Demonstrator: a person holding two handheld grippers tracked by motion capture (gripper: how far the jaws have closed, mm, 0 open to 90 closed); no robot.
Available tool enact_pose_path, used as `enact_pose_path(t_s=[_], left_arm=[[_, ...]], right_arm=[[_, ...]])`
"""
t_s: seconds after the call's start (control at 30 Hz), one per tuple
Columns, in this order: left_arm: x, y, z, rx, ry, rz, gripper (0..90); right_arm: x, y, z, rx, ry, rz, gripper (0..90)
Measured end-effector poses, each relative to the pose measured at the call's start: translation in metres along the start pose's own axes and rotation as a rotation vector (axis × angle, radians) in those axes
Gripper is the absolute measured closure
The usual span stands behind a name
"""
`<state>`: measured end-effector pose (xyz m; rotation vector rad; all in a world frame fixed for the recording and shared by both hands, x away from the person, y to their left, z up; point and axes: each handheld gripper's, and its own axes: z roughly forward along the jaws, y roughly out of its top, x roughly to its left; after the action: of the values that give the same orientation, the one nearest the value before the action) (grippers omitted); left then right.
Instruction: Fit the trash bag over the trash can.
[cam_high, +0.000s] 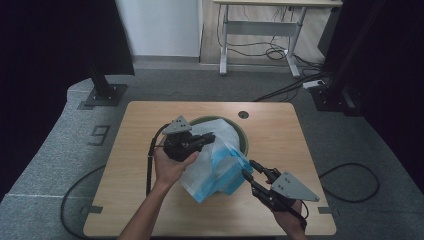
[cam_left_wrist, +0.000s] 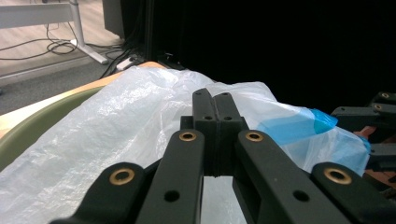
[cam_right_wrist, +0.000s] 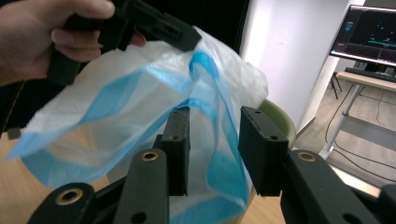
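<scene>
A thin white plastic bag (cam_high: 220, 167) with a blue band hangs over a green bowl (cam_high: 243, 137) in the middle of the wooden table (cam_high: 135, 165). My left gripper (cam_high: 210, 137) is shut on the bag's upper edge and holds it up above the bowl. In the left gripper view the jaws (cam_left_wrist: 214, 98) are pressed together with the bag (cam_left_wrist: 116, 121) spreading beyond them. My right gripper (cam_high: 249, 167) is at the bag's lower right side. Its jaws (cam_right_wrist: 215, 126) stand apart with the blue band (cam_right_wrist: 219, 154) loose between them.
A small round hole (cam_high: 243, 114) sits near the table's far edge. Beyond the table are a white desk (cam_high: 260, 30), floor cables (cam_high: 280, 92) and black stands (cam_high: 102, 90). A lit monitor (cam_right_wrist: 371, 32) shows in the right gripper view.
</scene>
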<state>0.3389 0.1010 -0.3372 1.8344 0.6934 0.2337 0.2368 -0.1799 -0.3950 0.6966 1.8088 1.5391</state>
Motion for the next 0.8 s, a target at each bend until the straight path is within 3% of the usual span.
enact_pose_path(t_s=[0.23, 0.47, 0.67, 0.8], left_arm=[[0.005, 0.001, 0.0, -0.004, 0.014, -0.019, 90.0], [0.018, 0.002, -0.004, -0.028, 0.052, -0.046, 90.0], [0.04, 0.0, -0.016, -0.087, 0.063, -0.122, 90.0], [0.049, -0.003, -0.027, -0.108, 0.071, -0.149, 90.0]], right_arm=[[0.005, 0.007, -0.002, -0.002, 0.015, -0.04, 88.6], [-0.002, 0.006, -0.005, 0.003, 0.004, -0.018, 89.0], [-0.017, -0.003, -0.006, 0.055, -0.013, -0.012, 89.0], [-0.022, -0.014, -0.008, 0.08, -0.011, -0.004, 89.0]])
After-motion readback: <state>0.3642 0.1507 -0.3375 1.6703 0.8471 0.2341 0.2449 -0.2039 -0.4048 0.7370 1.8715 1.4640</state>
